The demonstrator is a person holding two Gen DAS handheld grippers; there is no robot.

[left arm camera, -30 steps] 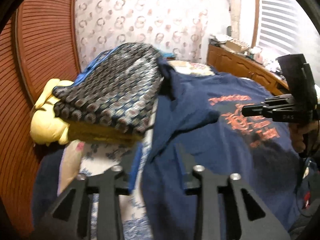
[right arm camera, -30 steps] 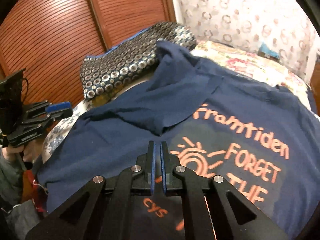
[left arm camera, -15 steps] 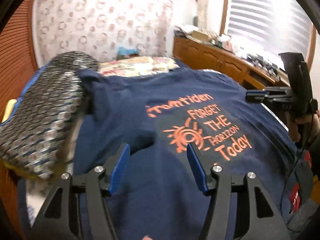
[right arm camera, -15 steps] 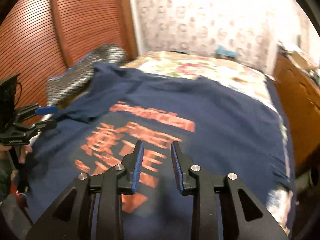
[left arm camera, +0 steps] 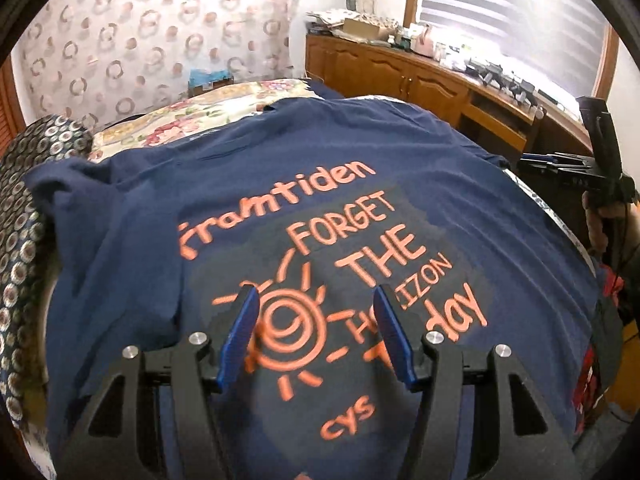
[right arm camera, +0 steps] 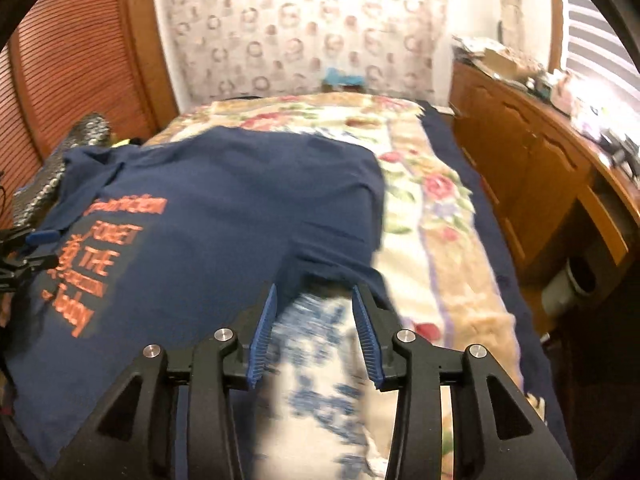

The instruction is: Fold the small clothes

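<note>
Two grippers up, neither has cloth. My left gripper hangs over the orange sun print on the navy T-shirt, jaws parted with only the shirt's surface seen beyond the gap, nothing pinched. My right gripper is at the shirt's right edge; its jaws are opening, and through the gap I see a blue-and-white patterned cloth, blurred, not gripped. A folded corner of the shirt lies just past its fingertips; contact I can't tell.

The shirt lies spread flat on the bed, print side up, orange lettering readable in the left view: "FORGET THE HORIZON Today". One corner at the far left sits rumpled against a folded dotted garment at the bed's left side. Floral bedspread is exposed beyond and to the right of the shirt.

In the left view the right gripper shows at the far right edge, held in a hand, beside the shirt's border. In the right view the left gripper's blue pad shows at the far left edge, over the print.

Wooden cabinets run along the right of the bed, clutter on top.
</note>
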